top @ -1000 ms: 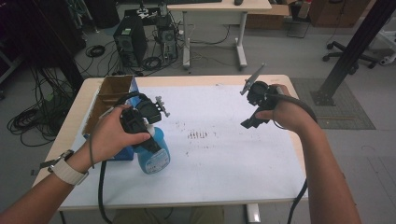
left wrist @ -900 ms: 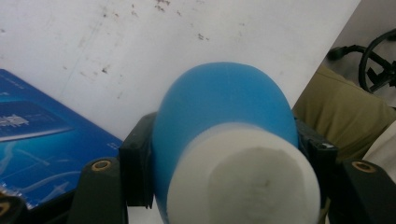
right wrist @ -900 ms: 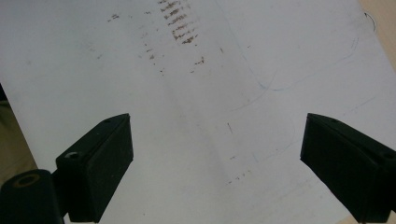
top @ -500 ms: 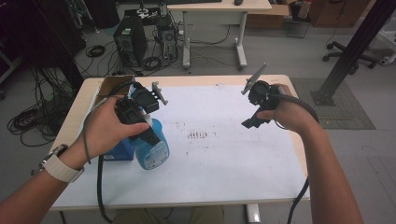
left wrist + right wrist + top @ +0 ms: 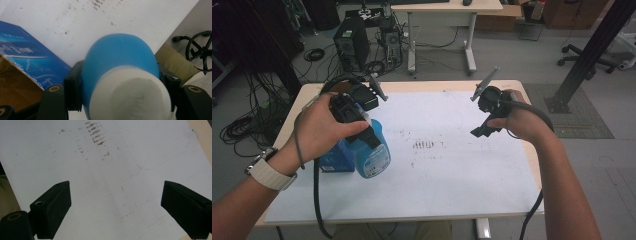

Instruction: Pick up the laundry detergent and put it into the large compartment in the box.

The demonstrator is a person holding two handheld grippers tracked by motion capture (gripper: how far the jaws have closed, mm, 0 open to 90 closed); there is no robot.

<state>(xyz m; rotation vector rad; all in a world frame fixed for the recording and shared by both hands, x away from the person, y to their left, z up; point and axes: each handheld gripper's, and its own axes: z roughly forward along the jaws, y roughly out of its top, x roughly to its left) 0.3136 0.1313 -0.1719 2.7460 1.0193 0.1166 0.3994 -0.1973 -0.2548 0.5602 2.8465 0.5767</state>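
We are gripping the blue bottle point(image 5: 373, 150) with the left gripper point(image 5: 120, 87) above the desk point(image 5: 462, 175) | right gripper point(image 5: 115, 205) is hanging released | marks point(image 5: 423, 145) are waiting, nothing sprayed yet.

The setting is a lab or technical workroom. The floor point(image 5: 522, 55) is bare grey concrete. Two desktop computer towers point(image 5: 351, 44) stand directly on it beyond the tabletop point(image 5: 447, 86), with loose black cables point(image 5: 242, 127) coiled at the left. A second light-wood desk point(image 5: 447, 7) on white metal legs stands farther back. A black metal frame post point(image 5: 594, 47) rises at the right on a floor mat, beside an office chair base point(image 5: 584, 52). A white sheet point(image 5: 452, 165) marked with brown smudges covers the tabletop.
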